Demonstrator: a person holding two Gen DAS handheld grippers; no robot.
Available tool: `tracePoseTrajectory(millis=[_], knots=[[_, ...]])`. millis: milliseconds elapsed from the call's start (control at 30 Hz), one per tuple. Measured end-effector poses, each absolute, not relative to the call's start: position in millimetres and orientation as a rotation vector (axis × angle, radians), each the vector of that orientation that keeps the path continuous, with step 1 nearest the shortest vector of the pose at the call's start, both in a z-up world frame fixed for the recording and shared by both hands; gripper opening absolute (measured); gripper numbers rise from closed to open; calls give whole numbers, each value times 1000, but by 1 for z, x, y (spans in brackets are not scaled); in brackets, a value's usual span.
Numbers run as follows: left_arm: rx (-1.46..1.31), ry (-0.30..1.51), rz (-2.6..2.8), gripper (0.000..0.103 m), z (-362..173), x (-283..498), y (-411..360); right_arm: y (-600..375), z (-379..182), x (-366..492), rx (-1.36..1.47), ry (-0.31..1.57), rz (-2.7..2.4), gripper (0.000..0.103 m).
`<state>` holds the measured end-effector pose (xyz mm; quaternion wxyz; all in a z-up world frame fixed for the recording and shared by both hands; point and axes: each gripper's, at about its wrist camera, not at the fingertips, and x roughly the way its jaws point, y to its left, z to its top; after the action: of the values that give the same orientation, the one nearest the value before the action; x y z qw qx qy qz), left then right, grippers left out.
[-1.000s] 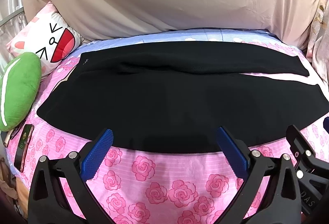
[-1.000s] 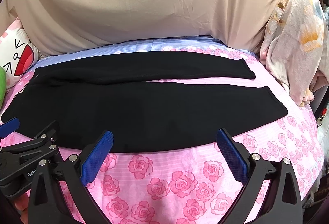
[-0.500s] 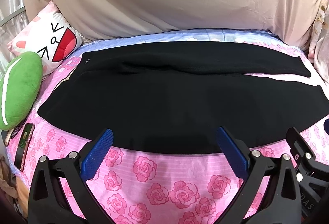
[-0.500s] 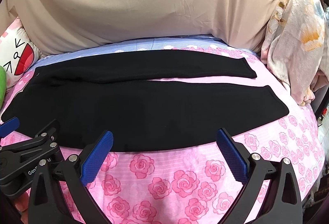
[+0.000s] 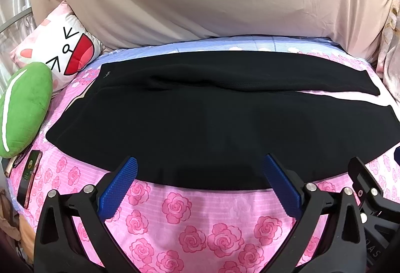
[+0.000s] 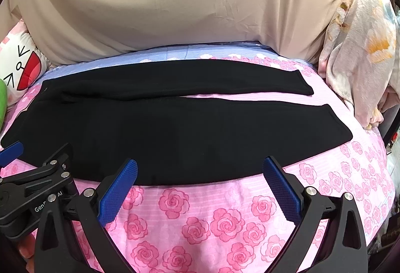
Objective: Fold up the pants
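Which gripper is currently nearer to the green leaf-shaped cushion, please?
Left. The left gripper hovers at the black pants' near edge, toward the waist end, where the green cushion lies. The right gripper sits further toward the leg cuffs.

Bed (image 5: 190, 210), covered in a pink rose-print sheet. Black pants (image 5: 200, 122) spread flat across it, legs running right. Left of pants: green plush cushion (image 5: 22, 110), white cartoon-face pillow (image 5: 62, 52), phone (image 5: 28, 176) near the bed edge. Right of pants: floral blanket (image 6: 360, 47).
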<state>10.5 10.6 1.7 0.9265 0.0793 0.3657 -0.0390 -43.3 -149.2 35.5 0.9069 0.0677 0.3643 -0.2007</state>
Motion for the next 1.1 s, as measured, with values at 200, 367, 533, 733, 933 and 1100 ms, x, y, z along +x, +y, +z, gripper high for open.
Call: tracePoseTrajectory(millis=[200,367,533,733,933,1100], knots=[[165,749,-81,98,1,11,10,-151,36,-43,141,751,-415,98],[164,751,-82,98,1,11,9,-151,36,-44,140,751,-415,98],[162,761,-83,98,0,15,8,-151,35,-43,139,754,-415,98],[166,761,-81,98,0,17,7,-152,35,-42,138,757,-416,98],[168,763,-82,98,-1,19,6,-154,34,-38,142,763,-415,98],[170,766,-81,98,-2,21,5,-156,32,-35,145,769,-412,98]])
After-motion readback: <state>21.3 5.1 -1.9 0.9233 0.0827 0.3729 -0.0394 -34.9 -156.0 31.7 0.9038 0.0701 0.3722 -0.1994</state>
